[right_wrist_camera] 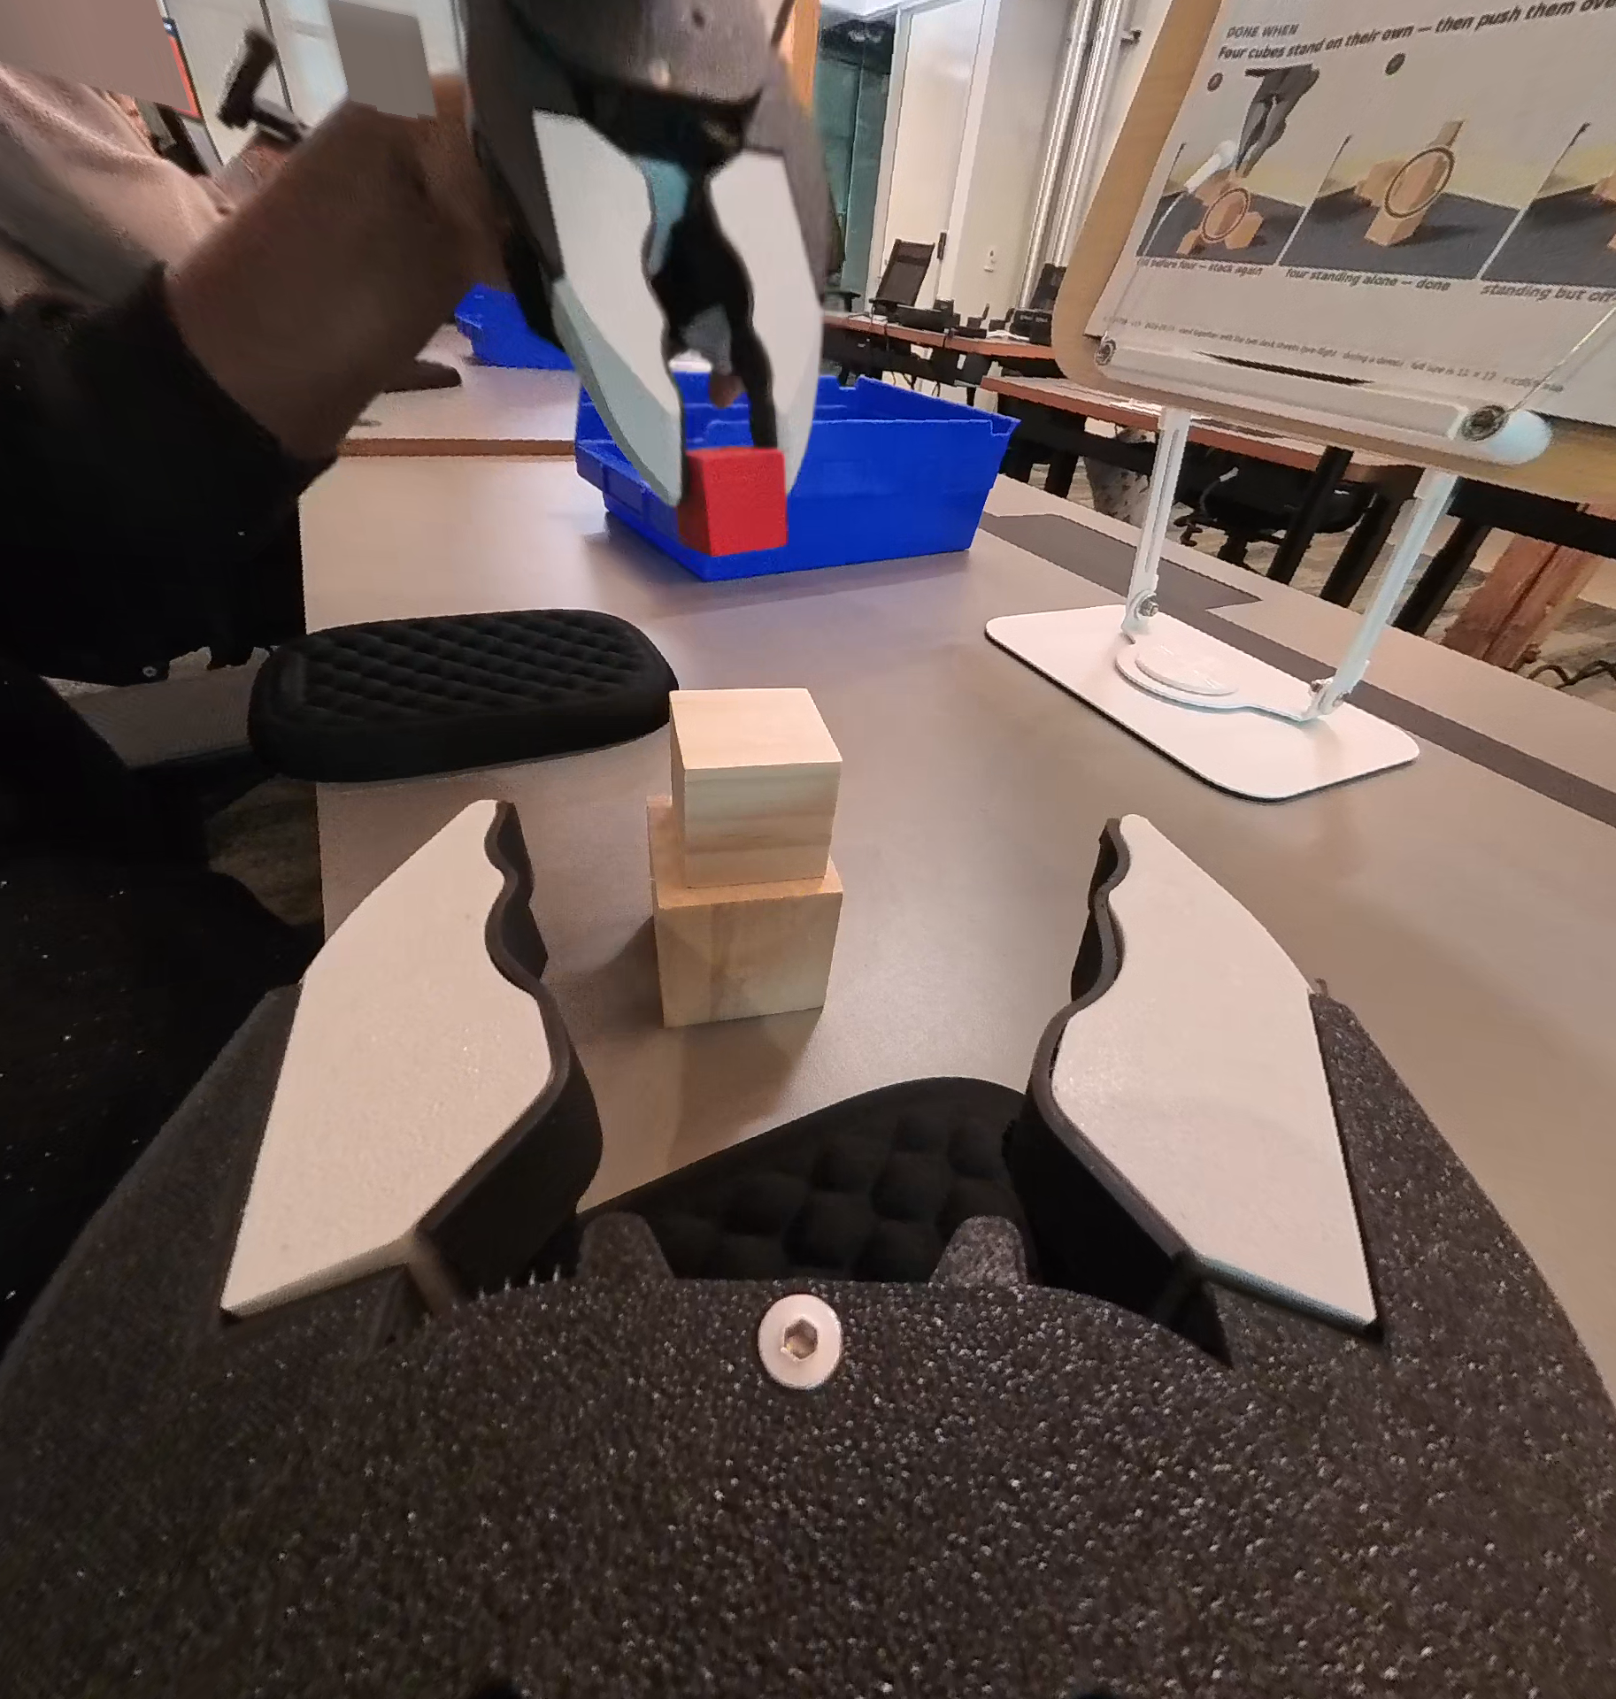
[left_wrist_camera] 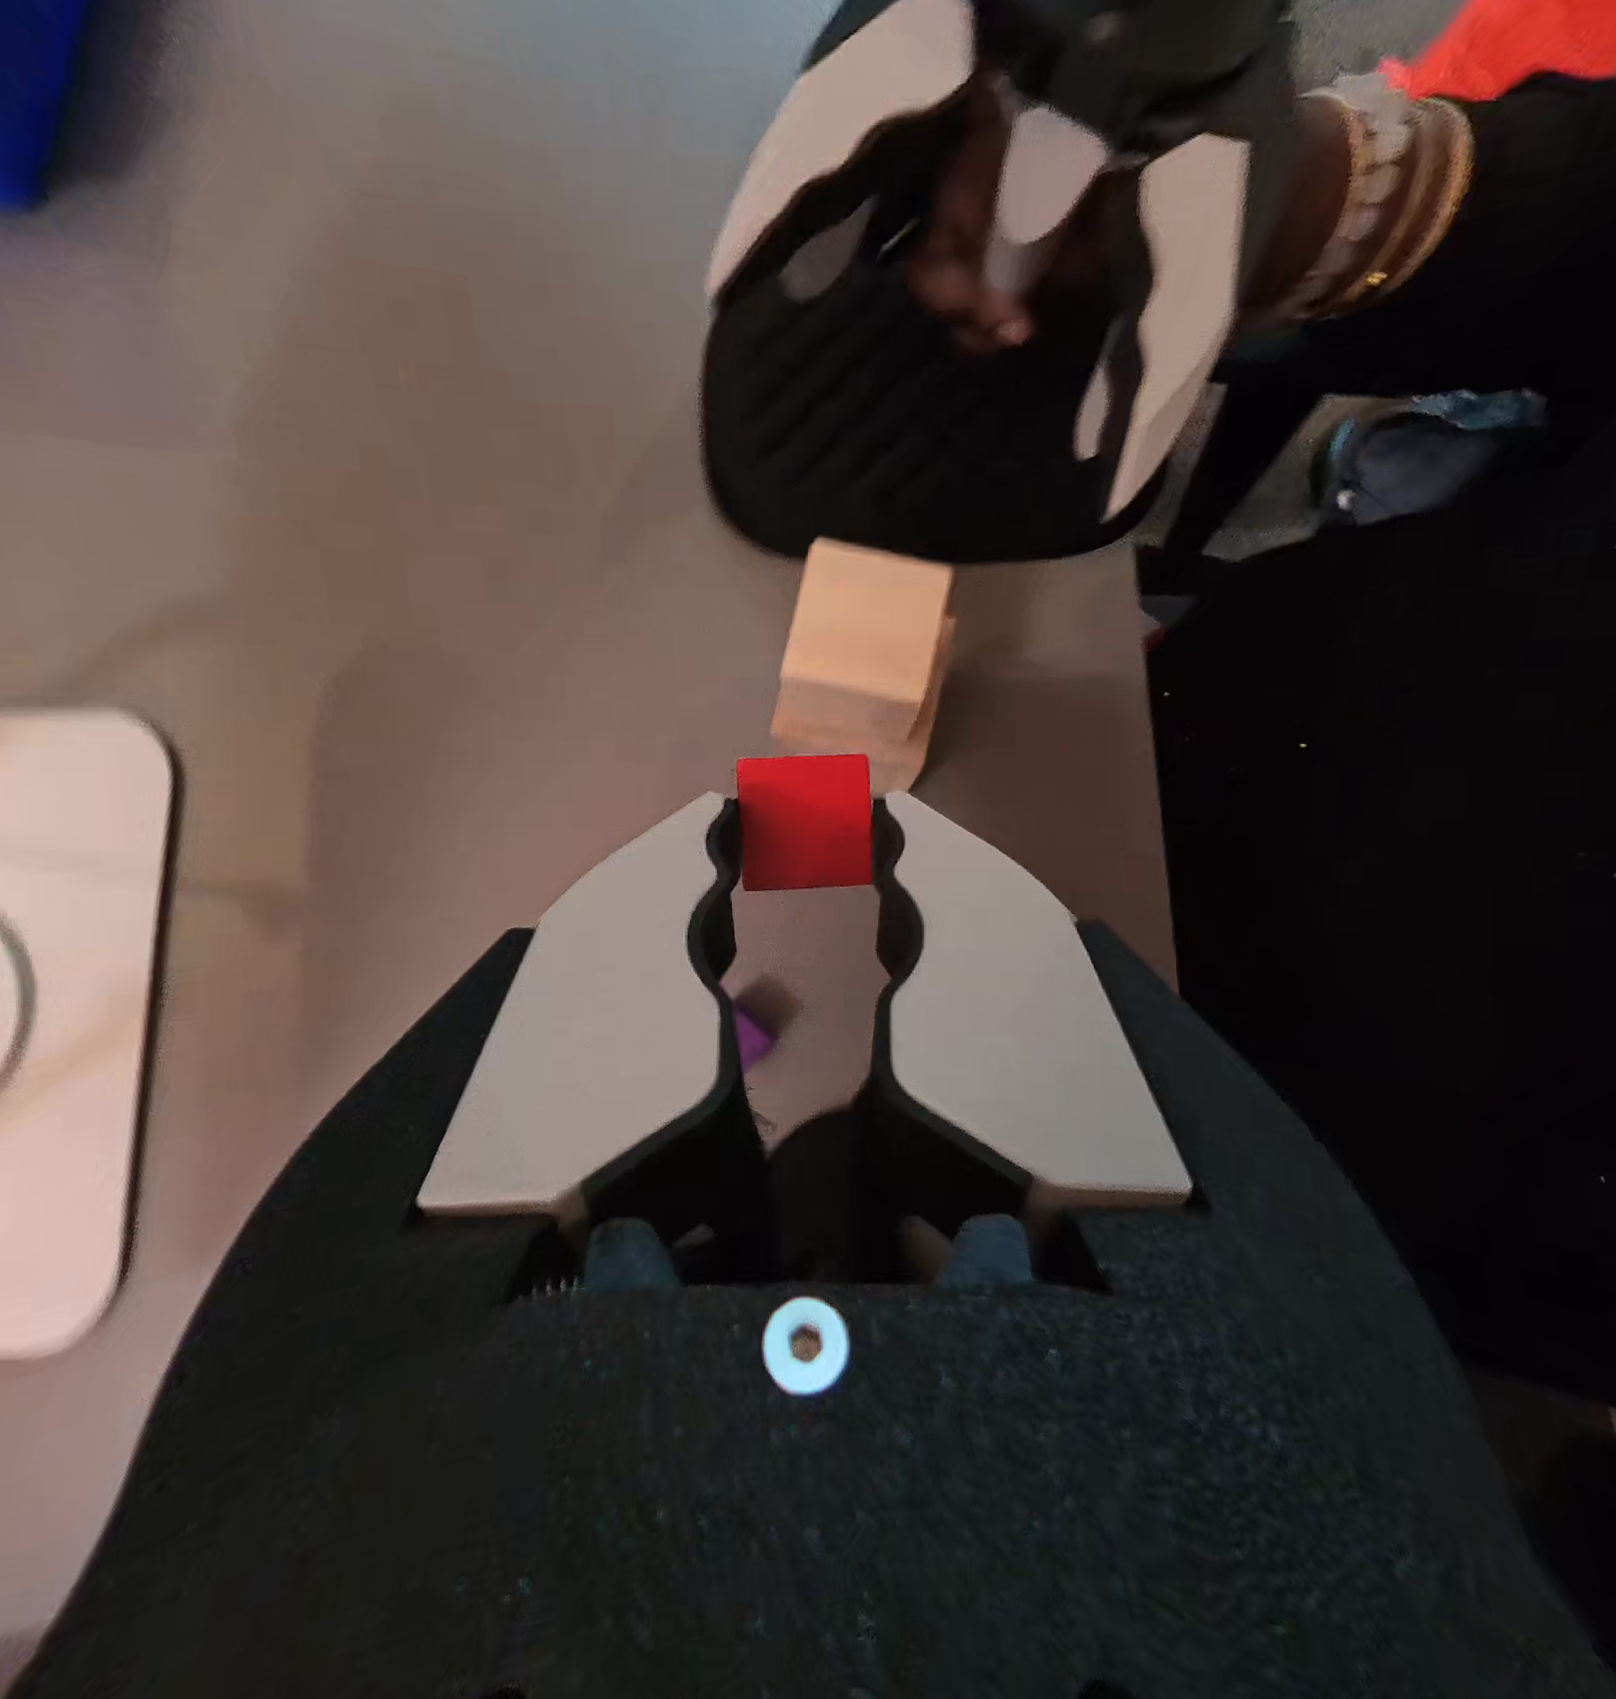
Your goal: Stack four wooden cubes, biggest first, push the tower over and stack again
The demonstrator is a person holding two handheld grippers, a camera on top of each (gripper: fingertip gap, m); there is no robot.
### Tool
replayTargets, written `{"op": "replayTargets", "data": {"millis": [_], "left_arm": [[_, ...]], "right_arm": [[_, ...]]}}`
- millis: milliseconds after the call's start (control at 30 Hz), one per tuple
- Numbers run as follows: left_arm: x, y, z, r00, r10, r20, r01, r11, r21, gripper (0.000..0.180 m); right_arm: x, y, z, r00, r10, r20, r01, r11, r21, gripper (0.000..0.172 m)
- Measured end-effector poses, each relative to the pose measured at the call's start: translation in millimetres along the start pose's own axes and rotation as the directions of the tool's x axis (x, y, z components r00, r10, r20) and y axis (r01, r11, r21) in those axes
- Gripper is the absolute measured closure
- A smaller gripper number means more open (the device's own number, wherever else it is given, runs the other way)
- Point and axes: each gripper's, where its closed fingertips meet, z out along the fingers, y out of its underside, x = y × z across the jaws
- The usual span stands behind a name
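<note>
Red cube (left_wrist_camera: 804,823) clamped in left claw (left_wrist_camera: 804,827), hiding the wooden stack's (left_wrist_camera: 864,667) base; right claw (right_wrist_camera: 809,883) gapes.

A blue bin (right_wrist_camera: 878,478) sits toward the bench's far edge, a white stand base (right_wrist_camera: 1246,726) (holding a tilted instruction board (right_wrist_camera: 1393,184)) toward its right edge, and a black armrest pad (right_wrist_camera: 455,680) just off its left edge.

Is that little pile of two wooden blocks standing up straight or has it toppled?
Standing. The top wooden block sits on the bottom block, shifted a bit off-centre, on the grey table.
</note>
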Motion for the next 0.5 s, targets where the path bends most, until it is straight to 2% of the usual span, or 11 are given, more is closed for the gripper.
{"op": "replayTargets", "data": {"millis": [100, 200, 333, 500], "left_arm": [[9, -25, 13, 0.993, 0.102, -0.064, -0.105, 0.994, -0.038, 0.154], [14, -34, 27, 0.983, 0.148, -0.111, -0.159, 0.982, -0.099, 0.153], [21, -38, 43, 0.969, 0.176, -0.172, -0.2, 0.971, -0.131, 0.154], [20, -33, 55, 0.967, 0.174, -0.186, -0.203, 0.967, -0.155, 0.154]], "right_arm": [[-1, 0, 0, 1.0, 0.001, 0.005, -0.001, 1.0, 0.002, 0.058], [-1, -1, -1, 1.0, -0.001, 0.007, 0.001, 1.0, 0.006, 0.058], [-2, -1, -1, 1.0, -0.005, 0.011, 0.005, 1.0, 0.008, 0.059], [-2, -1, -1, 1.0, -0.008, 0.013, 0.008, 1.0, 0.011, 0.059]]}}
